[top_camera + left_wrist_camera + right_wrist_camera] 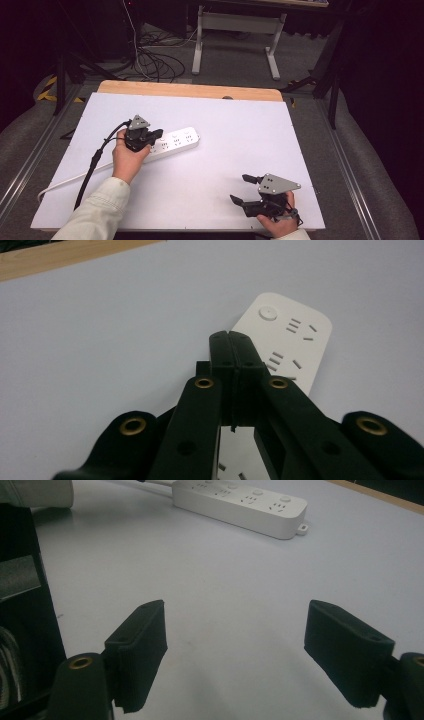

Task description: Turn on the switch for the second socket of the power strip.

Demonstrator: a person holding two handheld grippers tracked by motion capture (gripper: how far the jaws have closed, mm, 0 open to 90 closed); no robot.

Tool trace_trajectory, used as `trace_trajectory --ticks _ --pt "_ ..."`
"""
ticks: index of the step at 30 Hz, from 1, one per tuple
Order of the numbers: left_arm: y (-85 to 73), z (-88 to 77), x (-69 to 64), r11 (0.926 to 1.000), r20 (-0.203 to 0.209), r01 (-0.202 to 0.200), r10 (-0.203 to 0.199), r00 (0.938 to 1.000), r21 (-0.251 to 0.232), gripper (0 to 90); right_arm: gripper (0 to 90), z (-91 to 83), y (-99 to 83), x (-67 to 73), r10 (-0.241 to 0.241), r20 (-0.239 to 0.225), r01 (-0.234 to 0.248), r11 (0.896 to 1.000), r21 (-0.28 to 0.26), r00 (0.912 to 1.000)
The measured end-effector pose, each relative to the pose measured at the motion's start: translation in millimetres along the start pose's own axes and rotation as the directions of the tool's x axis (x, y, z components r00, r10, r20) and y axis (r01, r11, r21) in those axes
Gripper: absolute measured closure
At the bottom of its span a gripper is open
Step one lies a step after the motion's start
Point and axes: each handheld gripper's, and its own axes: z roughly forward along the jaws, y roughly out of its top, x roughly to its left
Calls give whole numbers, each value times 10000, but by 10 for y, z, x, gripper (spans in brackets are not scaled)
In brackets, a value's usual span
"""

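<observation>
The left gripper (150,136) hovers over the white power strip (175,141), jaws pressed together. The right gripper (243,189) rests near the table's (240,125) front edge, jaws wide apart.

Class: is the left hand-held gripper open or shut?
Shut. The left hand-held gripper has its black jaws pressed together, empty, above the white plastic power strip.

Left tool (159,134): black body, grey three-cornered plate on top, thick black cable trailing toward lower left of frame. Left hand (128,159) emerges from pale cream sleeve (97,210), cuff at wrist. Right tool (244,189): black, larger grey three-cornered plate with dark screw dots. In left gripper view, jaws black, matte, brass-ringed screw holes along arms. In right gripper view, jaws end in blocky black pads (144,645), brass-ringed hole at lower left.
</observation>
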Motion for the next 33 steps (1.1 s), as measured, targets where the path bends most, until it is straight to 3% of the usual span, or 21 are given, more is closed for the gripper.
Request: trace_trajectory --ticks 6,16,26,33 --pt "2 76 20 9990 -233 6 5 9997 453 898 254 7 0 1 2 -27 -2 10000 28 10000" --pt "-18 142 17 9947 -179 246 -229 9996 999 898 254 8 -2 2 -4 -56 4 10000 37 10000" --pt "-18 154 16 9958 -301 109 -82 9995 914 898 254 9 -3 -1 4 -68 -3 10000 68 10000" --pt "-22 160 11 9958 -352 217 -186 9992 894 898 254 9 -3 1 12 -79 -11 10000 74 10000"
